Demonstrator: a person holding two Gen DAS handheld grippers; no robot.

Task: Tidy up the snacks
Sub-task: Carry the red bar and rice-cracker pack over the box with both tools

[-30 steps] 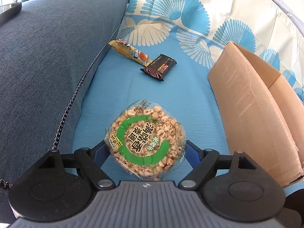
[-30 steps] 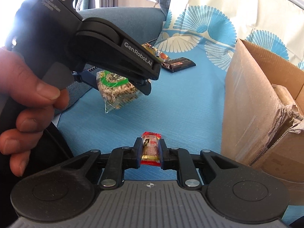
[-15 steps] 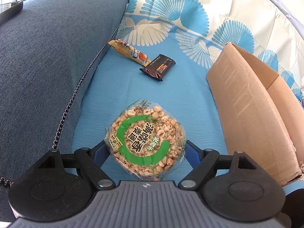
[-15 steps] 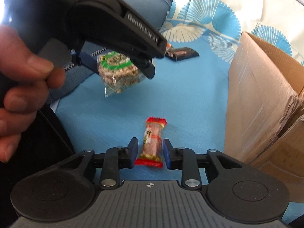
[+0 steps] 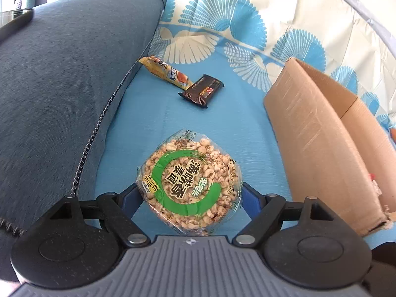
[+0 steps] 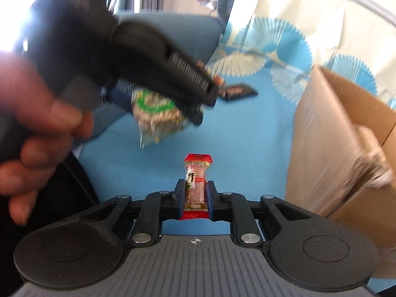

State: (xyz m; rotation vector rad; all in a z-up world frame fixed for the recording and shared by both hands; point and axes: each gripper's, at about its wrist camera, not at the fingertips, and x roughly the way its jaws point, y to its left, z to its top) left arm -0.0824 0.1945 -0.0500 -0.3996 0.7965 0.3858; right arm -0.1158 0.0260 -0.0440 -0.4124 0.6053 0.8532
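Red-wrapped slim candy stick (image 6: 195, 185): right tool (image 6: 195, 199) closing on it, above blue sofa cover (image 5: 153, 123).
Round puffed-grain cake packet (image 5: 189, 180): clamped in left tool (image 5: 189, 193), lifted.
Risk: slick wrappers slipping before brown cardboard box (image 5: 321, 133).

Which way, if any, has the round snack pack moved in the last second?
No. In the left wrist view the round snack pack lines up with the dark bar and the cardboard box just as before.

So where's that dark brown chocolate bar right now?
In the left wrist view, the dark brown chocolate bar lies on the blue cushion, touching the yellow snack bar on its left, with the cardboard box to its right.
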